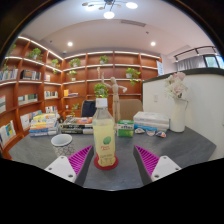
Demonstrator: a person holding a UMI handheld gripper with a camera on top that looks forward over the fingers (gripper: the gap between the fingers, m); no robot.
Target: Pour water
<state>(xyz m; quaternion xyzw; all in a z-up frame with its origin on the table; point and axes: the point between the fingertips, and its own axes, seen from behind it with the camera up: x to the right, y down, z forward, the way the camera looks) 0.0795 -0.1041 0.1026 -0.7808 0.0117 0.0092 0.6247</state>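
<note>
Claw (104, 160) spread wide, pink pads (79, 158) either side of clear bottle (104, 133), gap on both sides. Bottle upright on red coaster (104, 163), grey table (180, 148), just ahead. Far: boxes, shelves with plants. Judgement: centre bottle between pads, squeeze mid-body firmly, lift straight before tilting to pour.

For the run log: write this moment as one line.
gripper: open | bottle: upright on red coaster, between fingers | pour: not started
</note>
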